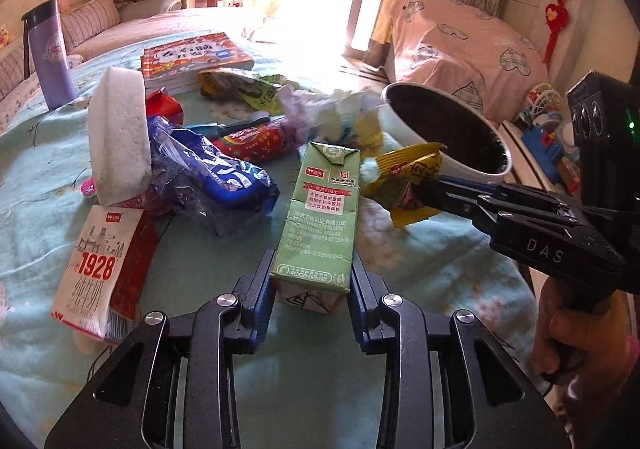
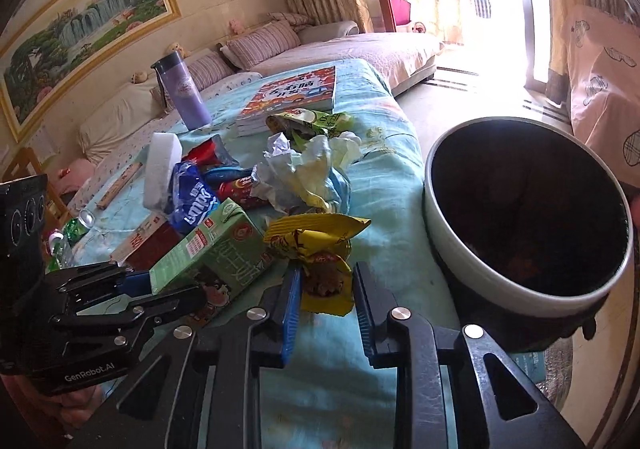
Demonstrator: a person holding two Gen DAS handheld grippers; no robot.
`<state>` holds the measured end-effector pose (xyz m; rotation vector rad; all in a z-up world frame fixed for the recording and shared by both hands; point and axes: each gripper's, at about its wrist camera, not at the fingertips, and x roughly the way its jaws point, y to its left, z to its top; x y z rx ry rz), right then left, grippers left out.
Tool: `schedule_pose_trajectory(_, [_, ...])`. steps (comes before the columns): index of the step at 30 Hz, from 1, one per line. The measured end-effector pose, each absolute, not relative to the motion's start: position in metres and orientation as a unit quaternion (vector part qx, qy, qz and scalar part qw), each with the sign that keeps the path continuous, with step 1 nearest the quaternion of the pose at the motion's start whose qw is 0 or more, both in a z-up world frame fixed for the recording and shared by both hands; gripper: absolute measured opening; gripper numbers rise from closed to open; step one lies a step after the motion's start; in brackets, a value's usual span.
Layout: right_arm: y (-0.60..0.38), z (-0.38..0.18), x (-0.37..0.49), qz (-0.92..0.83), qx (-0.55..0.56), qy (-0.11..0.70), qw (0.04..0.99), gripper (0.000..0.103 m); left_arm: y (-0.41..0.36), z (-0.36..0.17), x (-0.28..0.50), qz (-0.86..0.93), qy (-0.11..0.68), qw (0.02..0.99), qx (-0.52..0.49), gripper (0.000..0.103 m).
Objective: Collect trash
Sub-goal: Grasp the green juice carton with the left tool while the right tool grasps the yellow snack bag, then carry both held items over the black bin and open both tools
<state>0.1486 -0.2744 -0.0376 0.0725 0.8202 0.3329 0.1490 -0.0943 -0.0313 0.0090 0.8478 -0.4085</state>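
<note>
Trash lies on a table with a teal cloth. My left gripper is closed on the base of a green milk carton, which lies flat; it also shows in the right wrist view. My right gripper has its fingers on both sides of a yellow snack wrapper, seen in the left wrist view pinched at the fingertips. A white bin with a dark inside stands at the table's right edge, beside the wrapper.
Other trash on the cloth: a white and red 1928 milk carton, a blue plastic wrapper, a white foam block, crumpled paper, red wrappers. A purple tumbler and a book stand farther back.
</note>
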Motion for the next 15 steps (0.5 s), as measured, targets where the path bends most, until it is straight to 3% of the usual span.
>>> schedule_pose_trajectory(2, [-0.278, -0.033, 0.141, 0.161, 0.042, 0.393, 0.904, 0.017, -0.094, -0.027, 0.142, -0.201, 0.403, 0.893, 0.004, 0.031])
schedule_pose_trajectory(15, [-0.317, -0.002, 0.112, 0.135, 0.078, 0.358, 0.921, 0.015, -0.112, 0.002, 0.128, -0.234, 0.376, 0.897, 0.007, 0.031])
